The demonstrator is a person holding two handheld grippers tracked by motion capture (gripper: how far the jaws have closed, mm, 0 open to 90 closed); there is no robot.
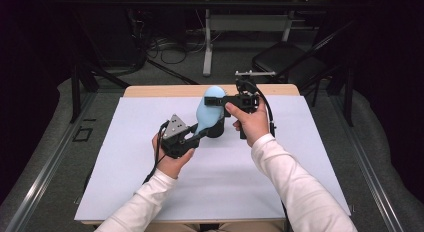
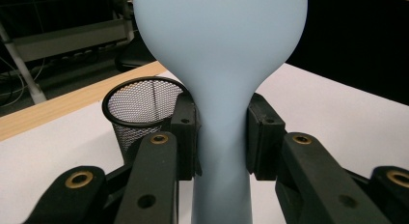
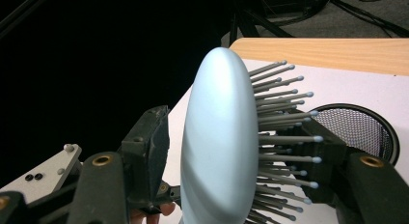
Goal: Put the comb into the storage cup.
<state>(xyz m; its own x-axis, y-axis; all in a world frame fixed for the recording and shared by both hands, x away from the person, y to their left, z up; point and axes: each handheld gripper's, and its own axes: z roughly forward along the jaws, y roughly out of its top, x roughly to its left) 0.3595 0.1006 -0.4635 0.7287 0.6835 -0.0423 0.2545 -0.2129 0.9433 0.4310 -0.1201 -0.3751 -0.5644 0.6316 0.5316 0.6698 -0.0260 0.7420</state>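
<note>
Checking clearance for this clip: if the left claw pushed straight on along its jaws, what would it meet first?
The left claw already grips the light blue hairbrush at its neck, so the brush head lies first in line. The black mesh cup sits off to one side, probably missed.

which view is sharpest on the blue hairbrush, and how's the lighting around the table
Left gripper view: the hairbrush handle between the left claw pads is sharp and evenly lit, no glare. Right gripper view: the brush back carries a soft sheen, bristles crisp, left background black. High view: white table brightly lit, surroundings dark, brush small, with the right claw at its head.
</note>
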